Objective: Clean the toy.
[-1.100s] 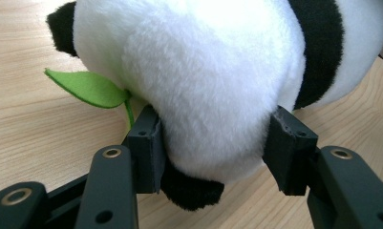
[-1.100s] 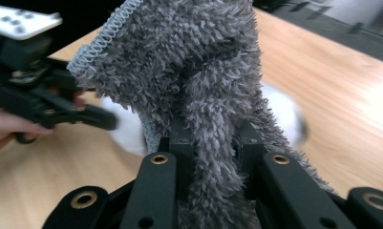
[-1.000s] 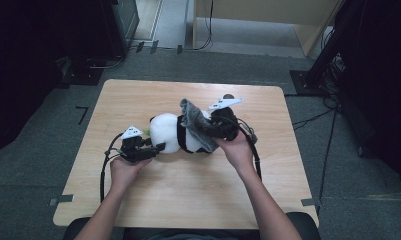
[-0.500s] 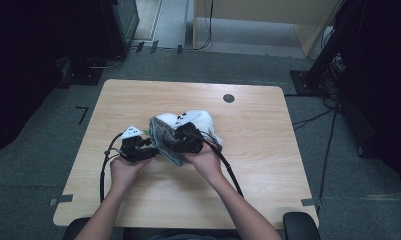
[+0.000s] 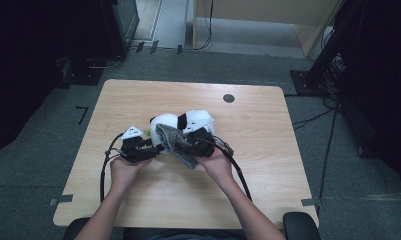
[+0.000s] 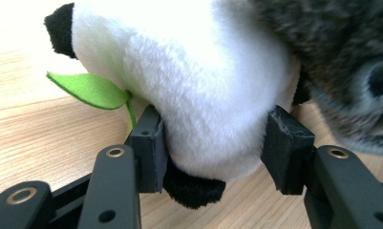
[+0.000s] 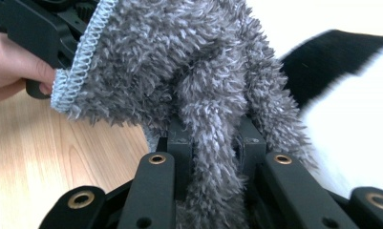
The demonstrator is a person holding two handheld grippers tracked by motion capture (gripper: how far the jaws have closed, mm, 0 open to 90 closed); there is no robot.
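1. Near the middle of the wooden table [image 5: 138,210] lies a soft panda toy [image 5: 180,122].
2. On the left, the left gripper [image 6: 213,138] squeezes the panda's white body, probably to keep it from sliding.
3. On the right, the right gripper [image 7: 210,138] pinches a fluffy grey cloth [image 7: 198,71] tight.
4. That cloth rests against the panda, likely so it can be rubbed clean.

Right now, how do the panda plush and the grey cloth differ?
The panda plush is white with black patches and rounded; the grey cloth is one shaggy grey, limp and folded. The plush lies on the table, squeezed by the left gripper; the cloth hangs bunched in the right gripper, draped against the plush. Both are soft and gripped.
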